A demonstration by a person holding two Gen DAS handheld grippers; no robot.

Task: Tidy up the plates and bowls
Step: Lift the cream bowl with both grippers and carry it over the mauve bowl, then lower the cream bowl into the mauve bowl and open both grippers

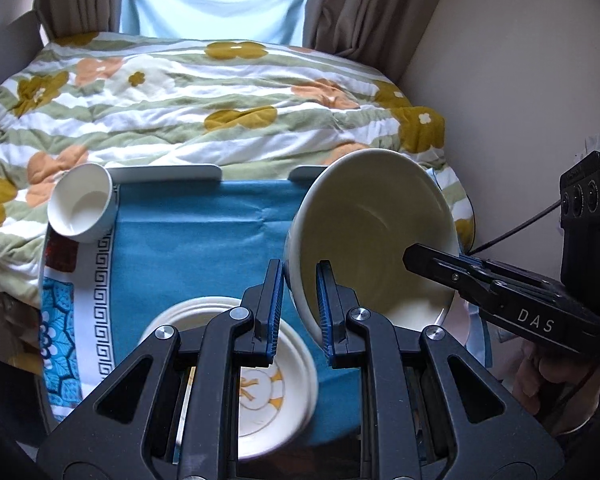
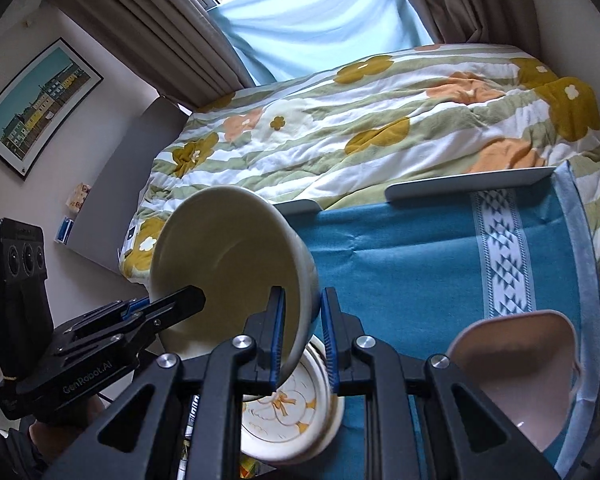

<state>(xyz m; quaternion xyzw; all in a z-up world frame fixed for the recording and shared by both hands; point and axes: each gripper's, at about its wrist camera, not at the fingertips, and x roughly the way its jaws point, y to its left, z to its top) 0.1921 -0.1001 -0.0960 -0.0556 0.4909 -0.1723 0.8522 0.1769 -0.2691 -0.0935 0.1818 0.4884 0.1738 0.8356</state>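
A: The room first: a bed under a quilt (image 1: pixel 204 100) of green stripes and ochre and peach flowers, taupe curtains (image 2: pixel 148 28) round a pale blue blind, and in front a table under a blue cloth (image 1: pixel 204 236) with creases across it.

B: And the jaws?

A: The left gripper (image 1: pixel 298 312) has its ribbed blue pads either side of the wall of a big cream bowl (image 1: pixel 376 232), one pad outside, one inside, pinching the rim. The right gripper (image 2: pixel 302 340) does the same on the opposite rim, its pads (image 2: pixel 327 336) close on the glazed wall. In the left view the right one shows only as a black finger reaching into the bowl from the side.

B: So the bowl is off the table?

A: Held between both, tipped steeply so its smooth round hollow faces the cameras, above the cloth's near part.

B: What lies below?

A: A stack of shallow cream plates (image 1: pixel 268 384), round, the top one painted with an orange bow figure, just under the bowl's low edge. Whether they touch cannot be told.

B: Further out?

A: A small white cup (image 1: pixel 82 204), tilted, at the far left corner on the cloth's key-pattern border. On the right, a pale pink bowl (image 2: pixel 516 376) with an uneven, notched rim, near a white woven band. A framed print (image 2: pixel 36 104) of coloured houses hangs on the left wall.
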